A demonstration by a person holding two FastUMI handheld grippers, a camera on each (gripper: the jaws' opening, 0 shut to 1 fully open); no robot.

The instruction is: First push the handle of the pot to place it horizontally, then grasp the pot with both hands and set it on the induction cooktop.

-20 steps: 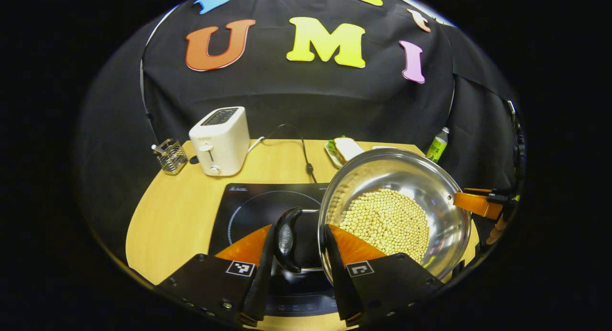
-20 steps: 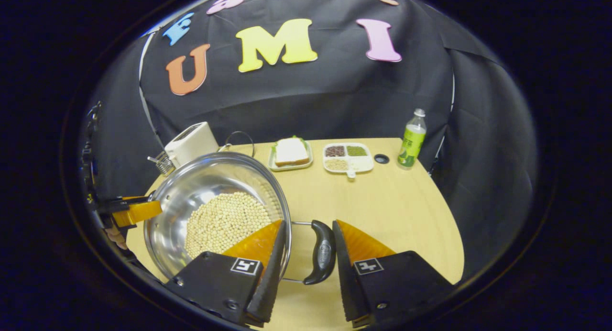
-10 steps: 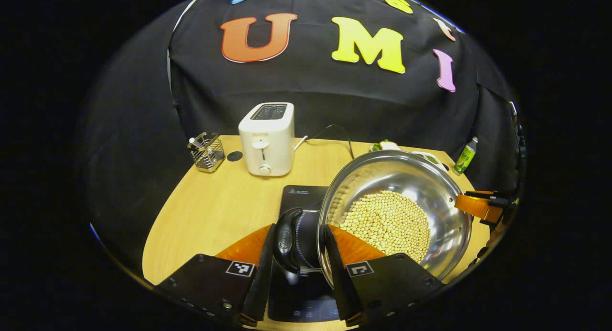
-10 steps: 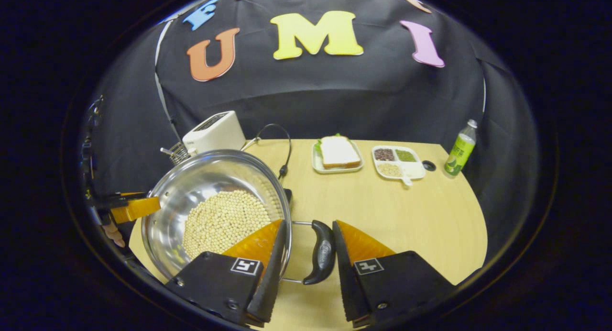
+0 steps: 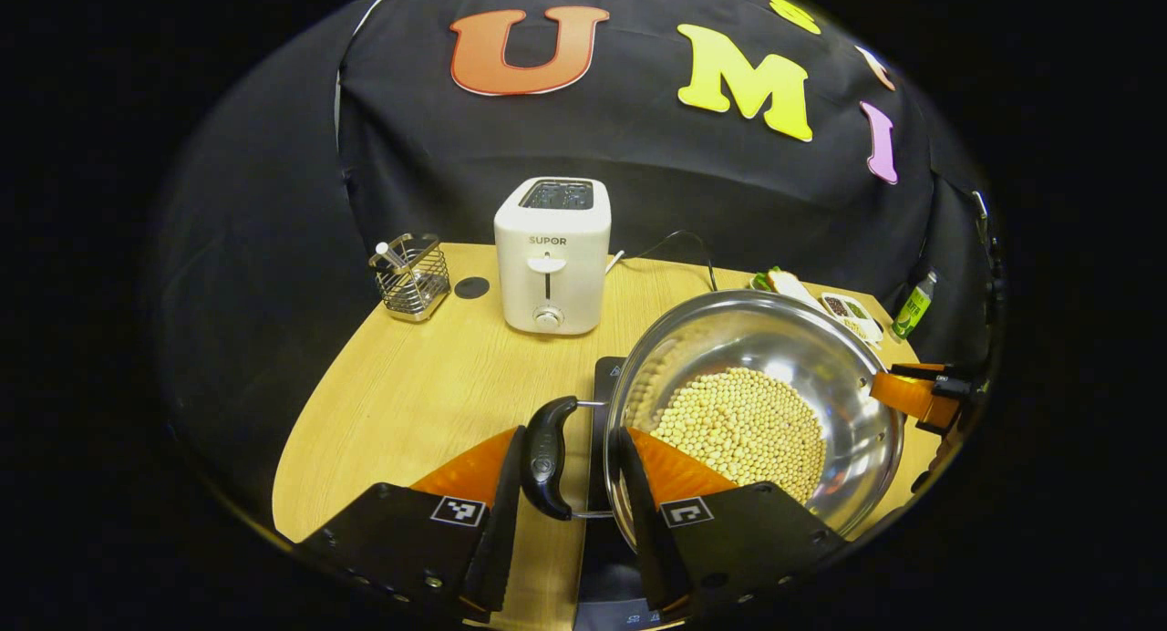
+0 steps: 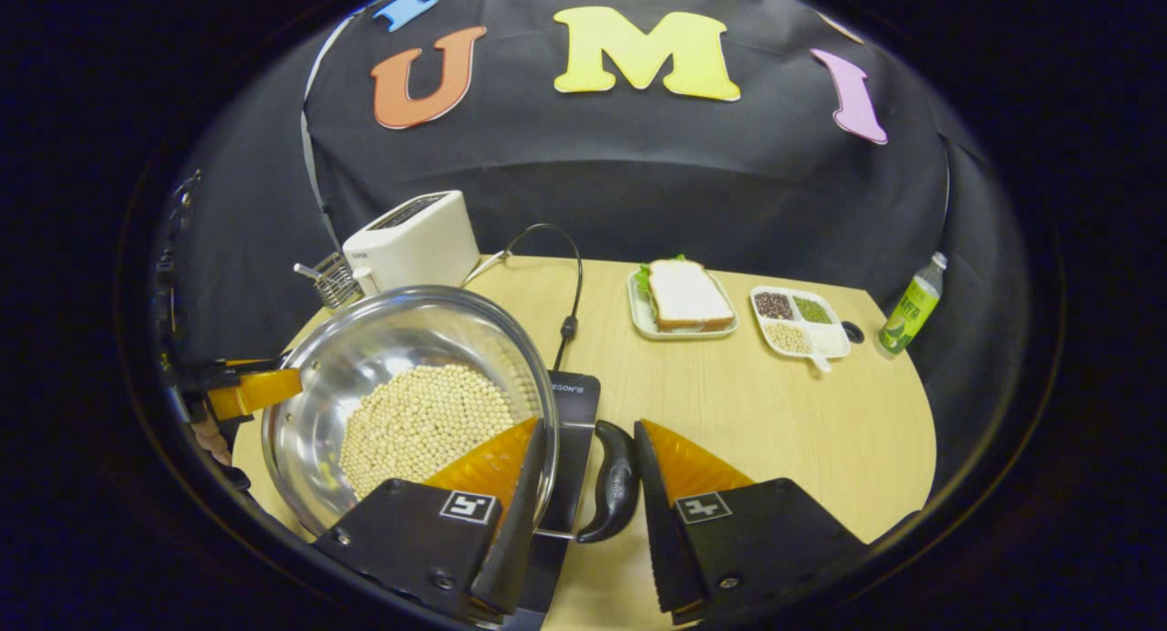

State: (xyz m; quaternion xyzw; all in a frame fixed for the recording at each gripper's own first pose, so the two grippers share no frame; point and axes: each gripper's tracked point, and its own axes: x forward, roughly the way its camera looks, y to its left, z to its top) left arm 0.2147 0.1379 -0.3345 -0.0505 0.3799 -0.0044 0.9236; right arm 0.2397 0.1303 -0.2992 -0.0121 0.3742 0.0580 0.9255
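I judge the handles done and the set-down left: the pot (image 5: 757,403) hangs partly over the induction cooktop (image 6: 573,403), my left gripper (image 5: 565,449) and right gripper (image 6: 583,471) each straddling a handle, contact unclear.
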